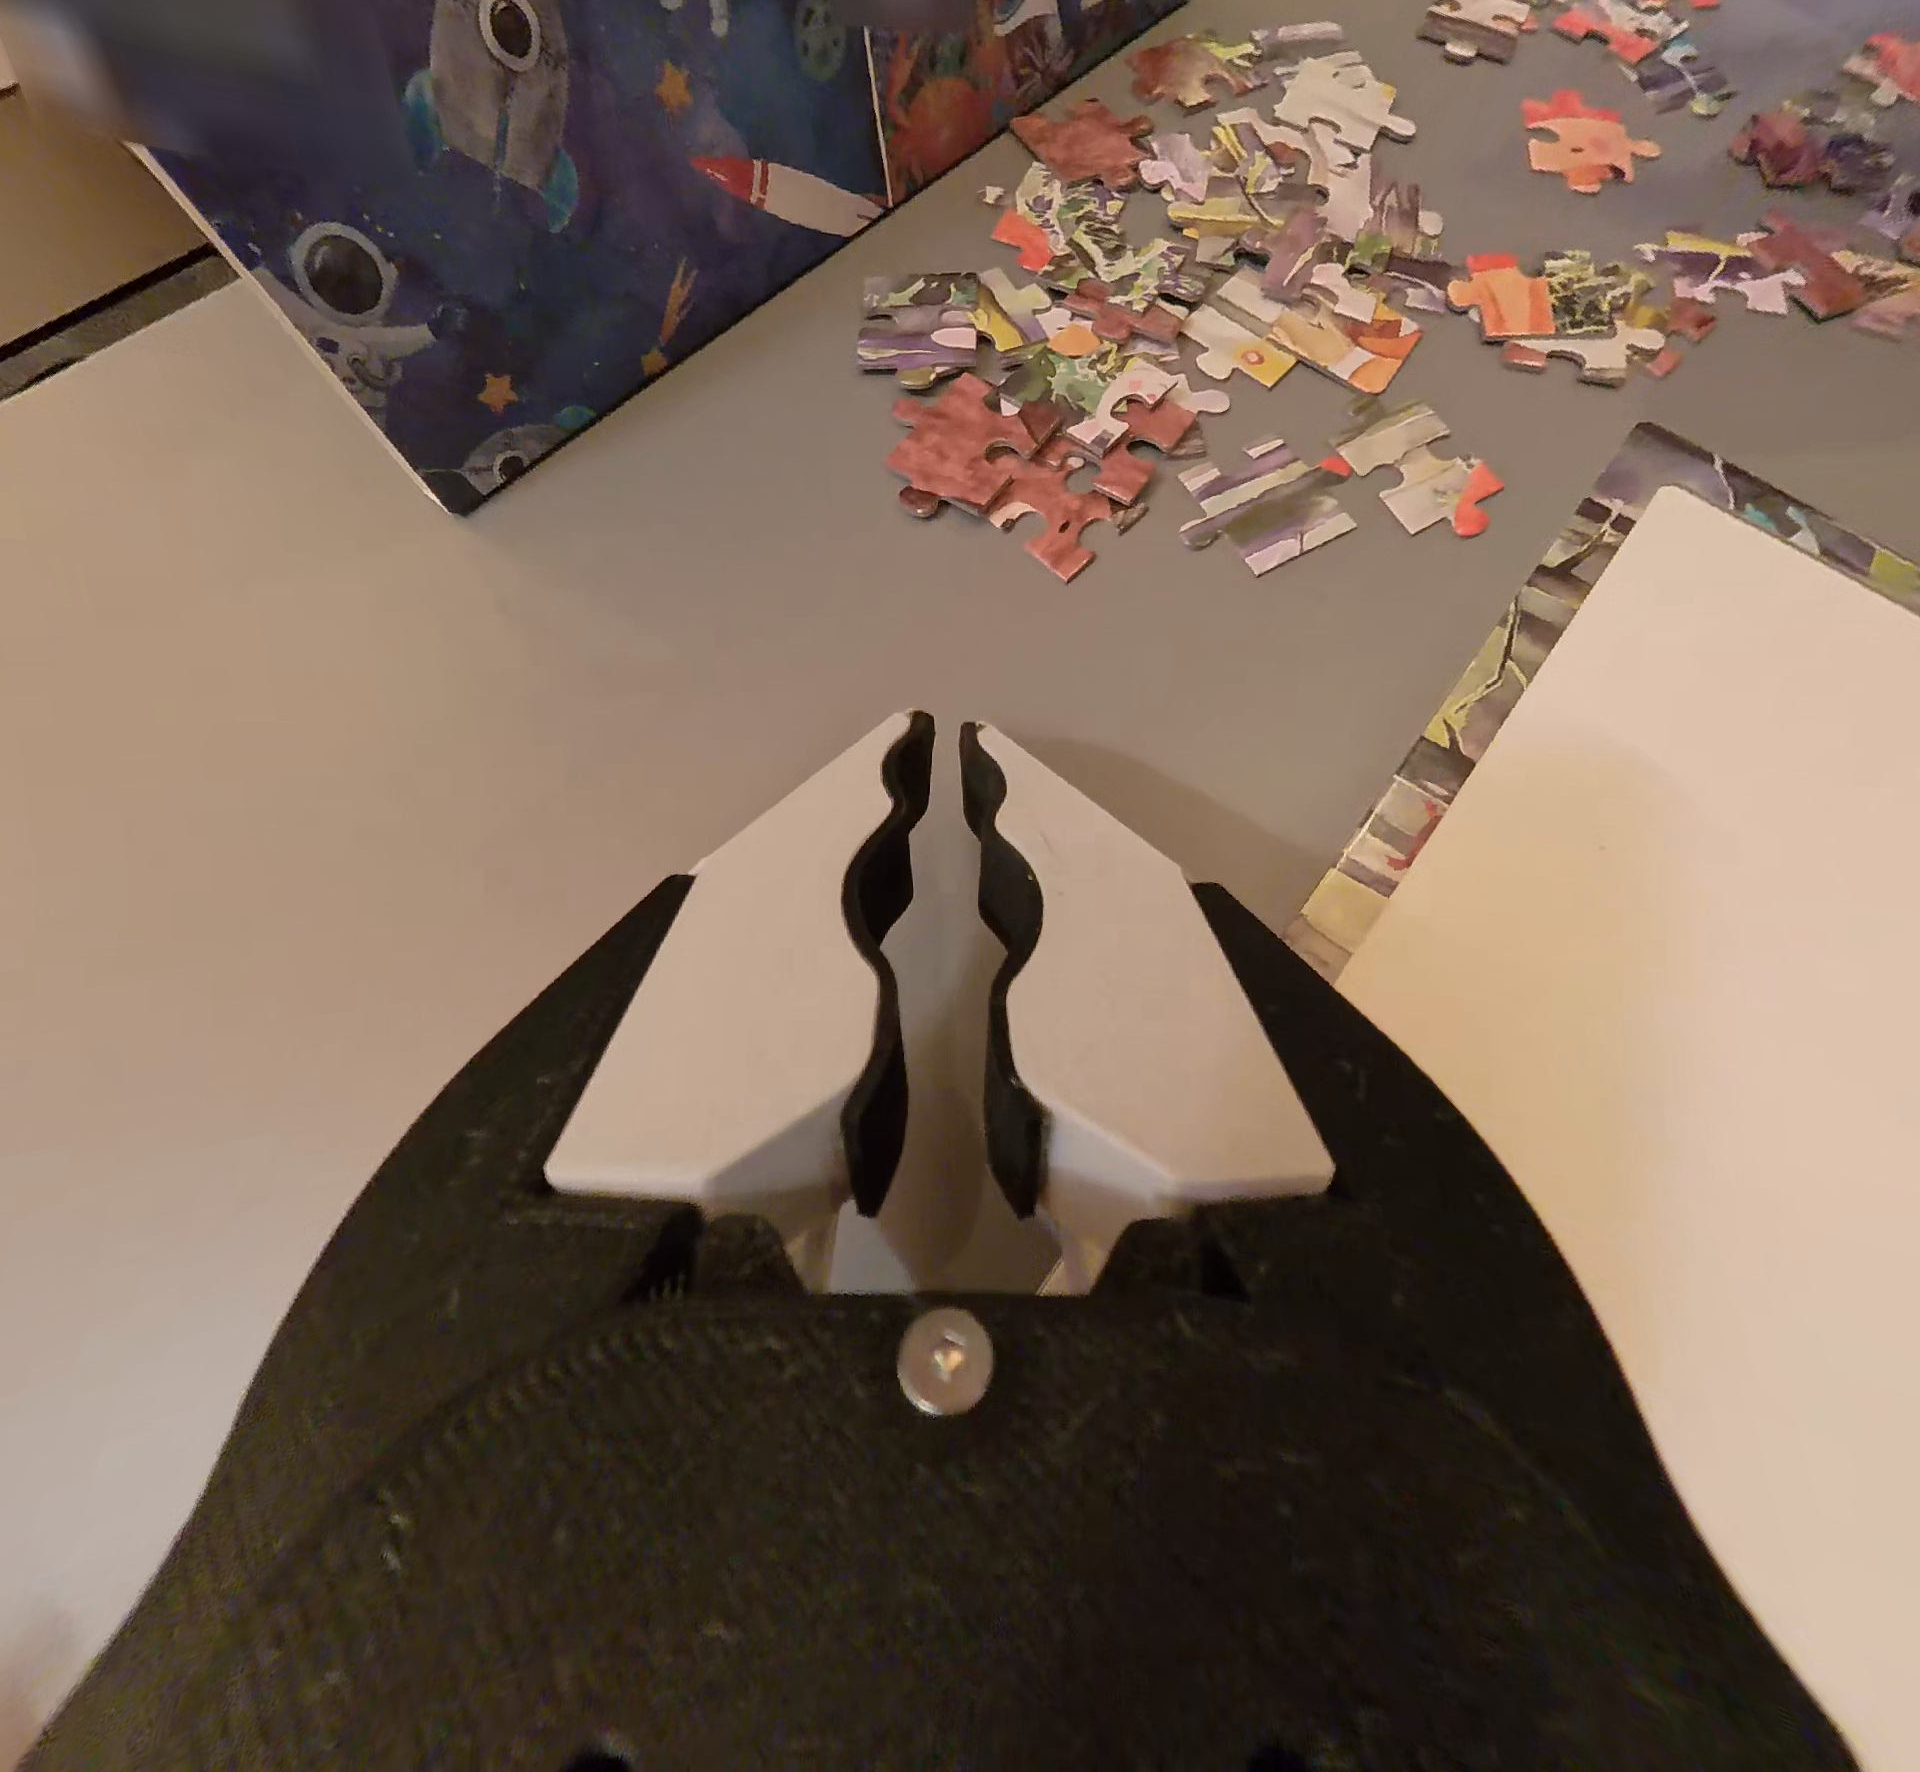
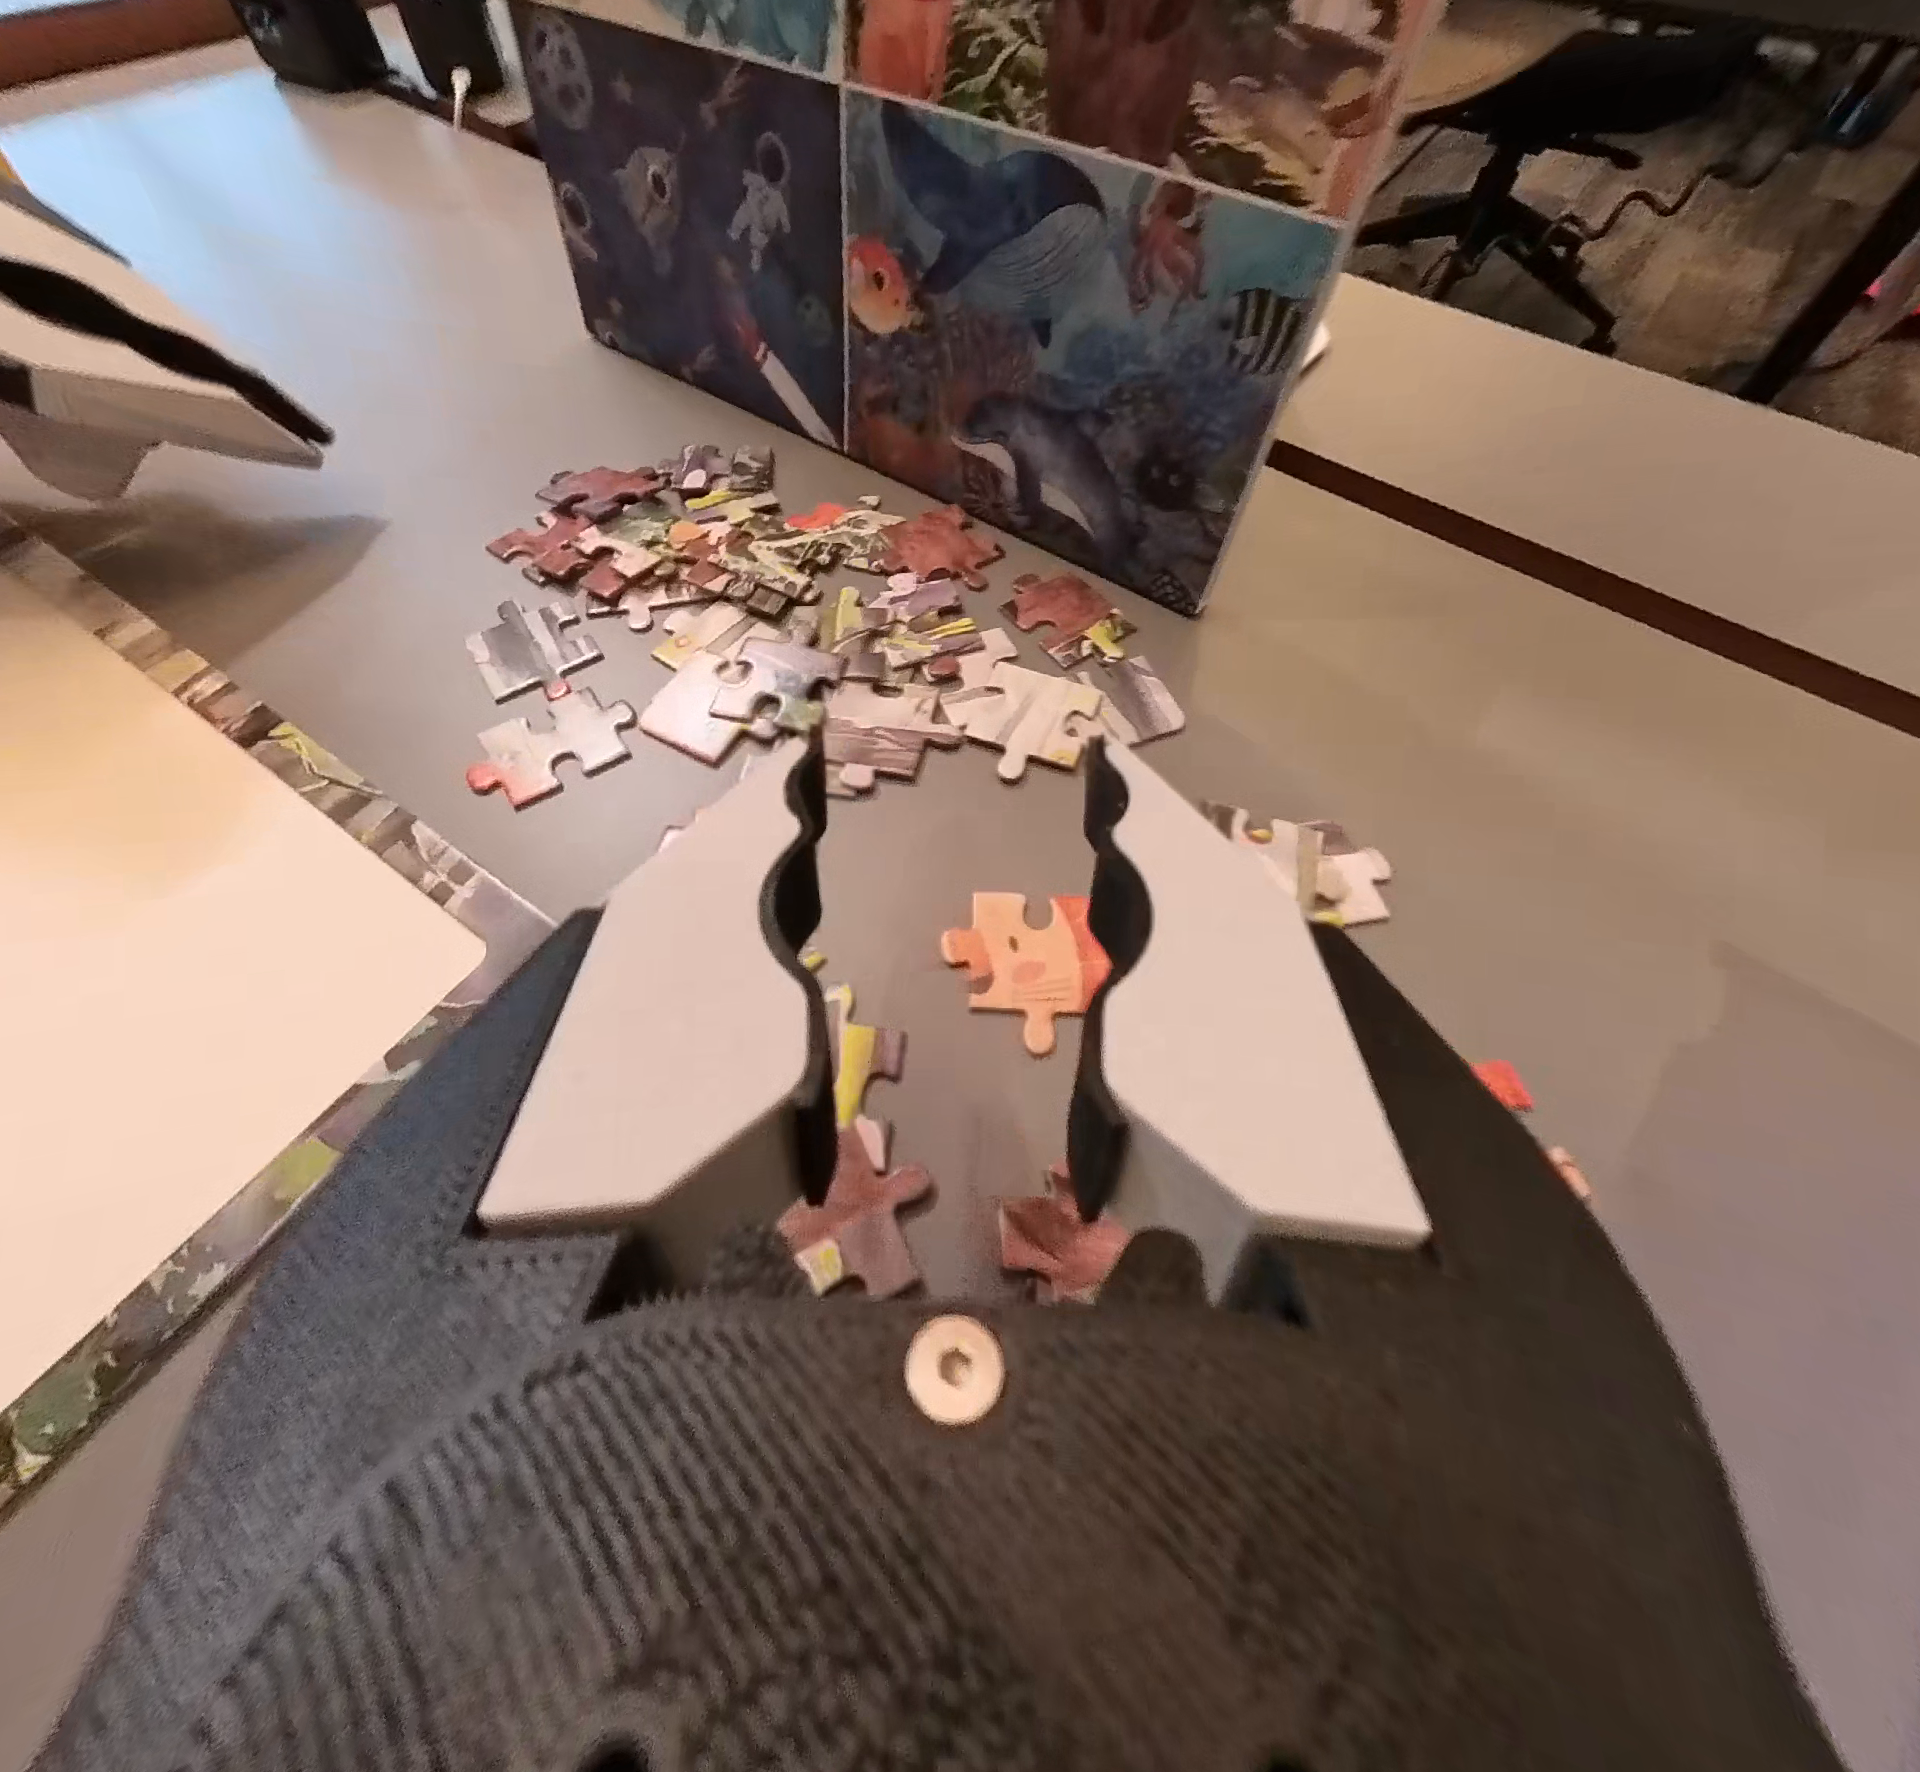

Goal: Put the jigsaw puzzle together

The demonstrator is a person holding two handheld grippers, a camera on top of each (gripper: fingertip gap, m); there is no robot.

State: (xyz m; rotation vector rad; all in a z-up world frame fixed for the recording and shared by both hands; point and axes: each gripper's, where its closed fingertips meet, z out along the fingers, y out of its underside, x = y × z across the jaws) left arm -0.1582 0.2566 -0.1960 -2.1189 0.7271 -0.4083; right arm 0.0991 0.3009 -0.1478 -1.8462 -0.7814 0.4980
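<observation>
A heap of loose jigsaw pieces (image 1: 1195, 288) lies on the grey table; it also shows in the right wrist view (image 2: 810, 621). A puzzle frame tray (image 1: 1455, 735) with a printed border and a white blank middle lies at the right; it also shows at the left of the right wrist view (image 2: 343, 787). My left gripper (image 1: 940, 720) is shut and empty, above bare table left of the tray. My right gripper (image 2: 956, 751) is open, over scattered pieces. An orange piece (image 2: 1023, 964) lies on the table between its fingers. The left gripper also shows at the far left of the right wrist view (image 2: 156, 392).
A tall puzzle box (image 1: 582, 143) with space and sea pictures stands behind the heap; it also shows in the right wrist view (image 2: 956, 247). More loose pieces (image 1: 1621, 8) lie far right. Office chair legs (image 2: 1538, 195) and black bins (image 2: 312, 18) stand beyond the table. The left gripper's tips are roughly 25 cm from the right gripper's.
</observation>
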